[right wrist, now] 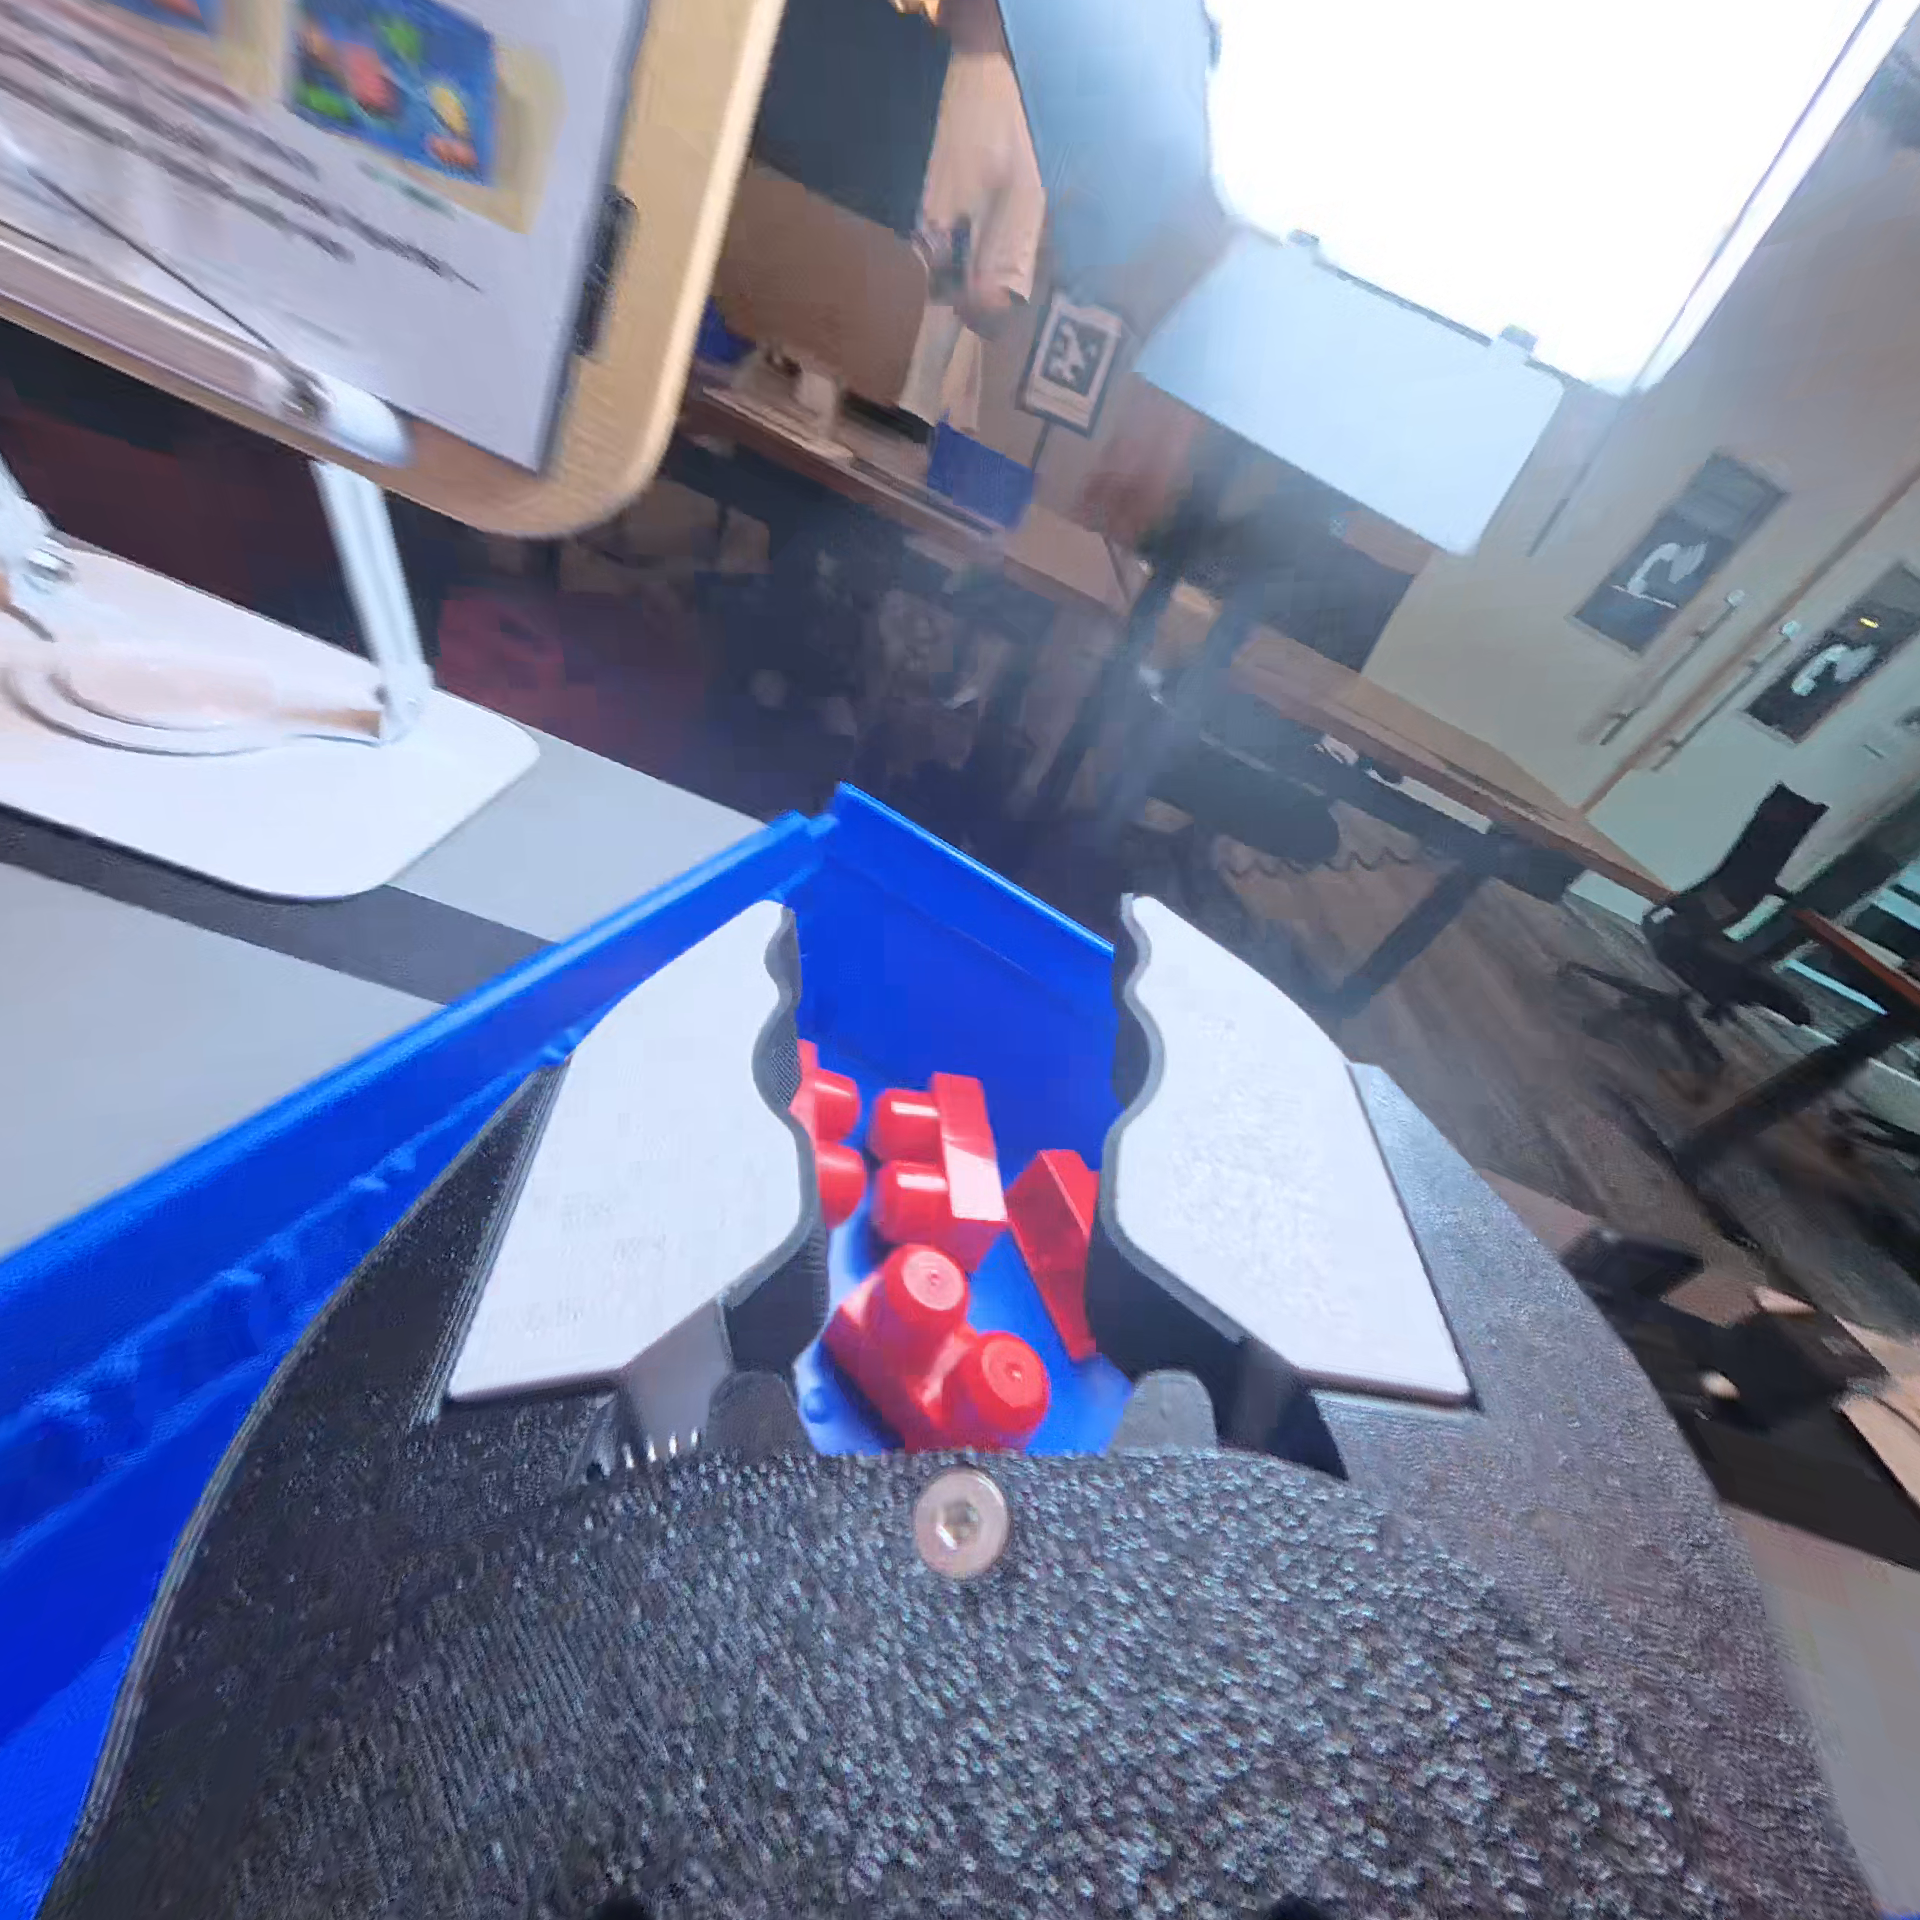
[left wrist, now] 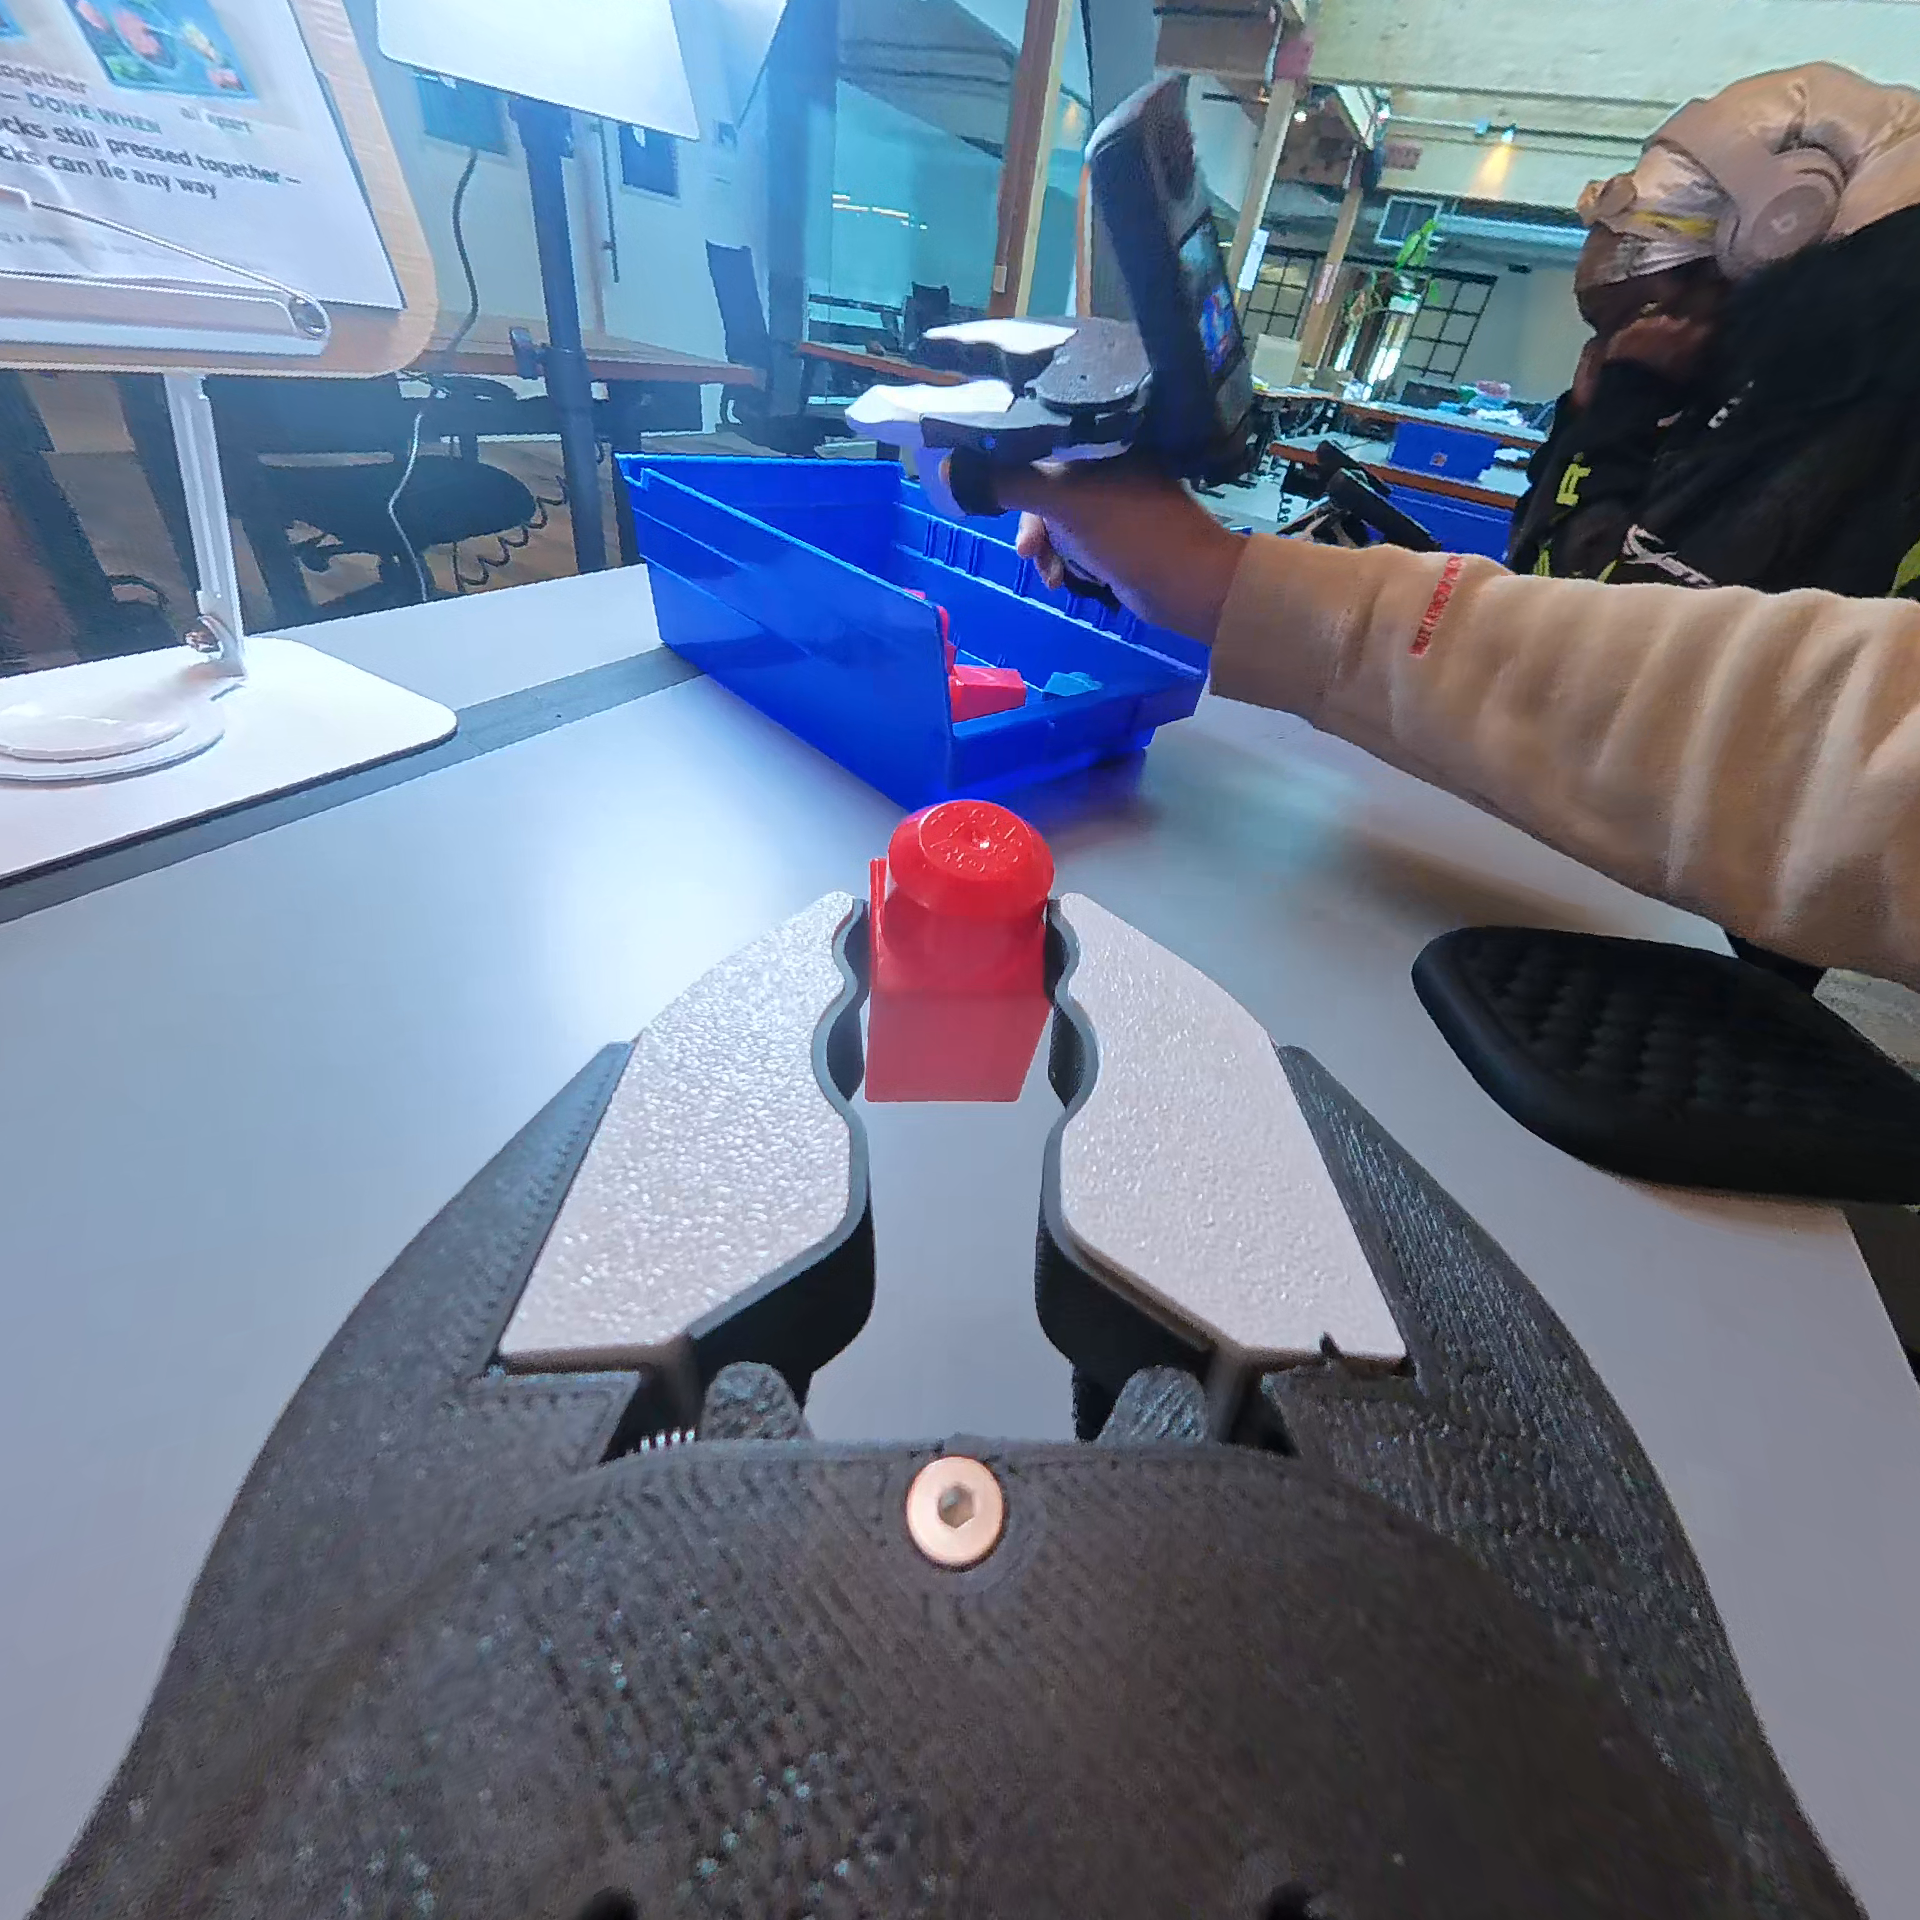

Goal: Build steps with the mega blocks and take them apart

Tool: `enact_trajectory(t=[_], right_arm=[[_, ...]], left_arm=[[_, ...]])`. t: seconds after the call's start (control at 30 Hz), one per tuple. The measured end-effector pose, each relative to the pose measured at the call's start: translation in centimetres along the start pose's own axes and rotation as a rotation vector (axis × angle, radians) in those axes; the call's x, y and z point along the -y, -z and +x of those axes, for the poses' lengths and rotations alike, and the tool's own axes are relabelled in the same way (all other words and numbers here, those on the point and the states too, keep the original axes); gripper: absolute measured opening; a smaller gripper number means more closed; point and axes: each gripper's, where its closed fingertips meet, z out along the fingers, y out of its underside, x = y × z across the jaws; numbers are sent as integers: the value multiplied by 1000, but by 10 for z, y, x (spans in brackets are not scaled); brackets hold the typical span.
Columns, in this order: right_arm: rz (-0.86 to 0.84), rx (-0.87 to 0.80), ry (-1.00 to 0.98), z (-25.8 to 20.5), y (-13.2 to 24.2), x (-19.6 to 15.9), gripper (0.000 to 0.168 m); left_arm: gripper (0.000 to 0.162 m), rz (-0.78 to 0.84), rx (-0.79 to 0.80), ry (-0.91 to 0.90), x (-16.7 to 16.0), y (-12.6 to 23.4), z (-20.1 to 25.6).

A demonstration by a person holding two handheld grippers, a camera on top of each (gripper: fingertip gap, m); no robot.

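left gripper point(left wrist: 956, 966) fingers clamping red block point(left wrist: 956, 997); right gripper point(right wrist: 956, 1039) fingers spread, empty, above blue bin point(right wrist: 914, 966)

I see one red block point(left wrist: 956, 977) with a single round stud on top, upright, pinched at its sides just above the grey table. More red blocks point(right wrist: 935, 1340) lie tumbled on the floor of the blue bin point(right wrist: 312, 1122) (studs pointing various ways; one pale blue piece point(left wrist: 1070, 684) too).

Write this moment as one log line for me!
left gripper: shut on red block, over table | right gripper: jaws open, empty, above blue bin | bin: loose red blocks
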Motion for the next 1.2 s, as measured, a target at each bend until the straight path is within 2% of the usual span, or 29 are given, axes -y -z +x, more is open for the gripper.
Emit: enact_trajectory(t=[0.1, 0.2, 0.23, 0.3, 0.37, 0.47, 0.53, 0.57, 0.67, 0.73, 0.8, 0.87, 0.9, 0.97, 1.03, 1.13, 1.2], right_arm=[[131, 217, -37, -52, 38, 40, 52], [167, 609, -65, -136, 99, 69, 47], [143, 772, -75, -167, 124, 73, 49], [85, 1104, -59, -224, 183, 73, 65], [59, 1303, 51, -263, 229, 61, 69], [62, 1352, 212, -298, 257, 42, 71], [84, 1366, 204, -310, 266, 43, 60], [96, 1361, 208, -312, 267, 44, 44], [81, 1401, 229, -309, 273, 40, 39], [80, 1382, 230, -298, 268, 40, 39], [91, 1259, 205, -272, 246, 43, 39], [71, 1021, 113, -225, 203, 47, 39], [35, 851, 66, -192, 175, 42, 39], [-98, 498, 41, -119, 129, 12, 39], [-260, 269, 31, -64, 107, -31, 39], [-394, 138, -13, -32, 99, -77, 39], [-429, 62, 39, -19, 98, -91, 39]], left_arm=[[32, -22, -7, -12, -3, -2, 2], [32, -65, 10, -63, -10, -4, 1], [32, -76, 14, -89, -11, -4, 2], [32, -90, 19, -162, -12, -5, 5], [32, -80, -21, -194, -9, -4, 17], [32, -32, -111, -203, 0, 0, 37], [32, -25, -165, -235, 1, 1, 48], [32, -25, -209, -249, 0, 3, 56], [30, 1, -263, -295, -1, 5, 67], [36, 71, -232, -320, 10, 8, 65], [41, 109, -198, -298, 23, 13, 55], [40, 120, -139, -263, 31, 17, 36], [39, 126, -107, -253, 33, 19, 25], [37, 121, -31, -242, 34, 23, 0], [35, 97, 37, -227, 29, 25, -23], [32, 54, 105, -165, 18, 25, -50], [31, 38, 134, -119, 11, 25, -62]])
